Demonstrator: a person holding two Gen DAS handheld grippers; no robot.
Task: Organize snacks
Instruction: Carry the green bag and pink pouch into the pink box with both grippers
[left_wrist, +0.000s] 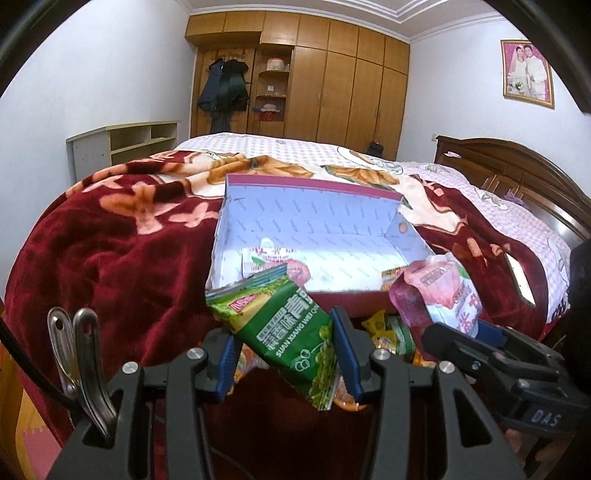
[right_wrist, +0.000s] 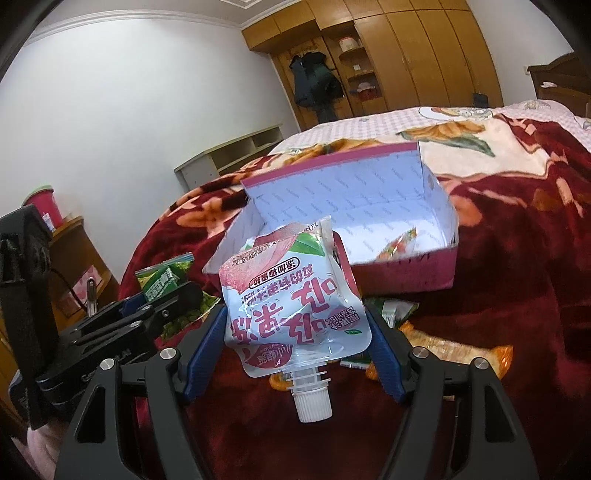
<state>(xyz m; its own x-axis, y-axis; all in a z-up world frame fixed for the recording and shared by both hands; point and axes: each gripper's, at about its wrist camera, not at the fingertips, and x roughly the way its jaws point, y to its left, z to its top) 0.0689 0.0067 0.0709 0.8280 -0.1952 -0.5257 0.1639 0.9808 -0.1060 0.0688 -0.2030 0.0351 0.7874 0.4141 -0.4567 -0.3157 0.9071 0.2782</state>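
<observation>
The left hand-held gripper (left_wrist: 284, 354) is clamping a green snack packet (left_wrist: 288, 328), the right hand-held gripper (right_wrist: 299, 332) a spouted jelly pouch (right_wrist: 291, 295), both nearing the box (right_wrist: 406, 273) on the bed's near edge; few snacks inside, several packets (right_wrist: 454, 350) waiting outside.

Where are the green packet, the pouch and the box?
green packet (left_wrist: 291, 332), left wrist view, printed front.
pouch (right_wrist: 295, 306), right wrist view, middle of front.
box (right_wrist: 406, 275), right wrist view, near outer wall.
</observation>
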